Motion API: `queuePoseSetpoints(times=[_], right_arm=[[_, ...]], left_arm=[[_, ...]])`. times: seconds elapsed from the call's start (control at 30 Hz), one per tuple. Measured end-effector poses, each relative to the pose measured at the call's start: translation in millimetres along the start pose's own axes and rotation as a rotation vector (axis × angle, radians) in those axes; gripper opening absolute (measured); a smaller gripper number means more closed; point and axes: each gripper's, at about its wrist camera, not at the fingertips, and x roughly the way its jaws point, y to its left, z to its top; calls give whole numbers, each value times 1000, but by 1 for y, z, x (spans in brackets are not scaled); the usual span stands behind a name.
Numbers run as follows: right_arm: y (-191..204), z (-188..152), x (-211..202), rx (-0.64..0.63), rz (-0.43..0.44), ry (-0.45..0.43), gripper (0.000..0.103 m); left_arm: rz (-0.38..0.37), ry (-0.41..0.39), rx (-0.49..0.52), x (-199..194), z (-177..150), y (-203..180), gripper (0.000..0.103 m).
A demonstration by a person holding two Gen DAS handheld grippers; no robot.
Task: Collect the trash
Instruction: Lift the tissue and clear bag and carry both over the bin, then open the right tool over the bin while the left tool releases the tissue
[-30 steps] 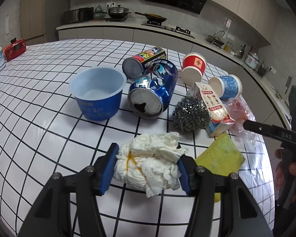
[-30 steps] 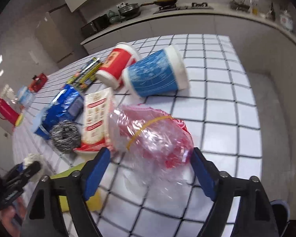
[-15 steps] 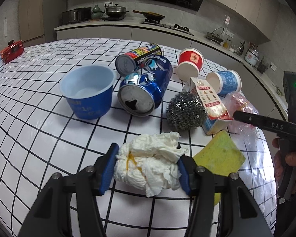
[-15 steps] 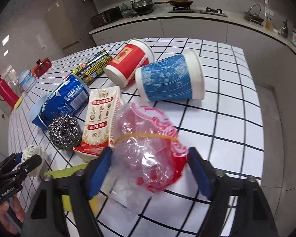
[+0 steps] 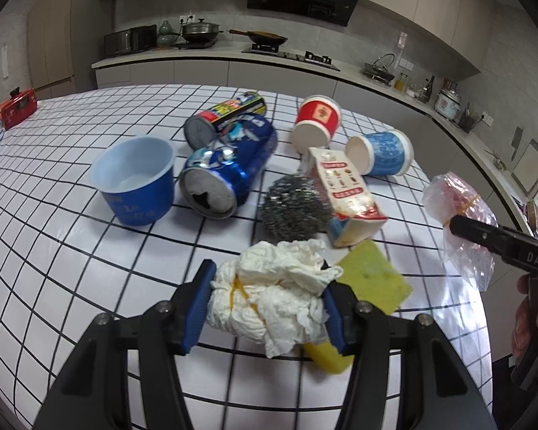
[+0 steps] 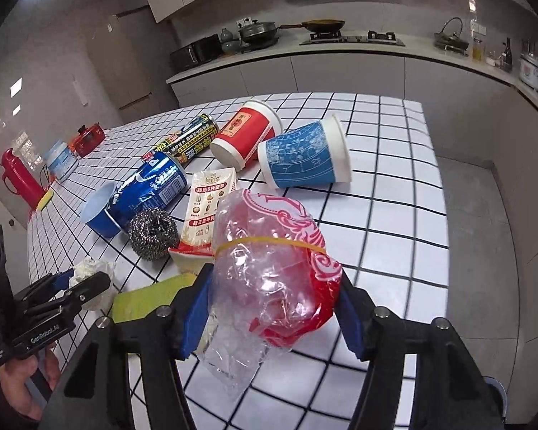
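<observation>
My left gripper is shut on a crumpled white tissue with a yellow stain, held just above the checked table. It also shows in the right wrist view. My right gripper is shut on a clear and red plastic bag bound by a yellow rubber band, lifted off the table; the bag also shows in the left wrist view. On the table lie a blue can, a black-yellow can, a blue bowl, a red cup, a blue cup, a carton.
A steel scourer and a yellow sponge lie near my left gripper. A red thermos, a tub and a red box stand at the table's far left. The kitchen counter runs behind. The table's right edge drops to the floor.
My right gripper has closed on the plastic bag and lifted it off the table. My left gripper still holds the tissue and has risen slightly.
</observation>
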Motion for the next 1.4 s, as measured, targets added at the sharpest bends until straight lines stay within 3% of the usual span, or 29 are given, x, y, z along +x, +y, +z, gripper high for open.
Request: queuePoseSetpoints(times=[0.3,0.77,1.1,1.17,1.23,1.4], right_arm=[[-42,-36,-56,62,-54,-36,64],[-165,-114,-150,215,-202,-42,65],[-239,-187,-168,288,-219,40,66],[-248,-196,-166,286,-219,54,69],[-262,-205,-159,280,-244,101,80],[-285,-222,-173,318,-245,86,80]], left_arm=[[-63,-12,77,-13,-8,-67,56],[-166,11,191,-25,-43,-192,56],[-197,36,246,-27,-76,-272,56],[-195,41,248,-27,-83,-282,56],[-191,45,250,-26,-89,-291,56],[-185,59,251,-21,-106,-312,56]])
